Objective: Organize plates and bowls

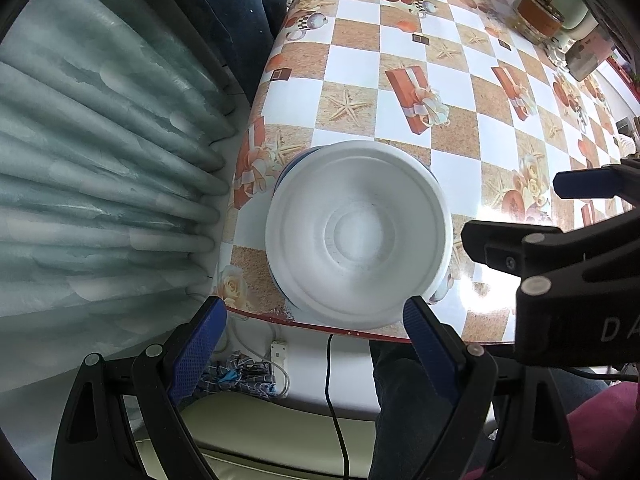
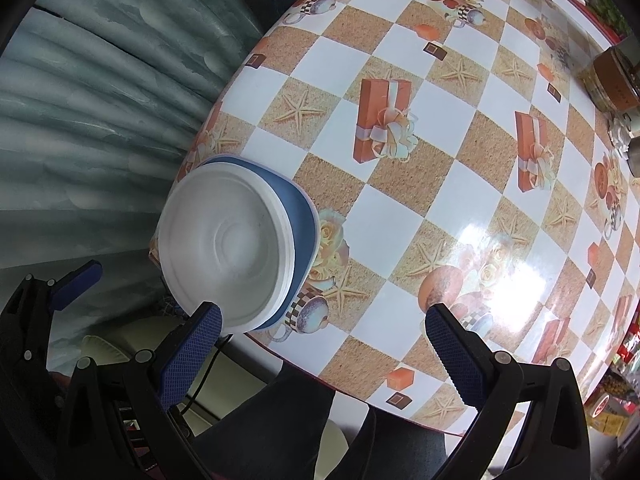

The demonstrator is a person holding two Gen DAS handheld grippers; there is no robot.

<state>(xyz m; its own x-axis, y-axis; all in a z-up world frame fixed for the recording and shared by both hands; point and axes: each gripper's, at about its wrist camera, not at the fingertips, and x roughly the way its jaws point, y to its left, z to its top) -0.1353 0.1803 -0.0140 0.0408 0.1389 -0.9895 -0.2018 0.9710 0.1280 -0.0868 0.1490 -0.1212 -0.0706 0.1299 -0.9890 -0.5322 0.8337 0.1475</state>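
One ridged, perhaps foam bowl [image 1: 358,236] on blue plate [image 2: 301,216]

"DA" on right claw [image 1: 582,184]

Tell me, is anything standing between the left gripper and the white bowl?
Nothing visible does. The left gripper, open, hangs above the white bowl, which sits on a blue plate near the table edge.
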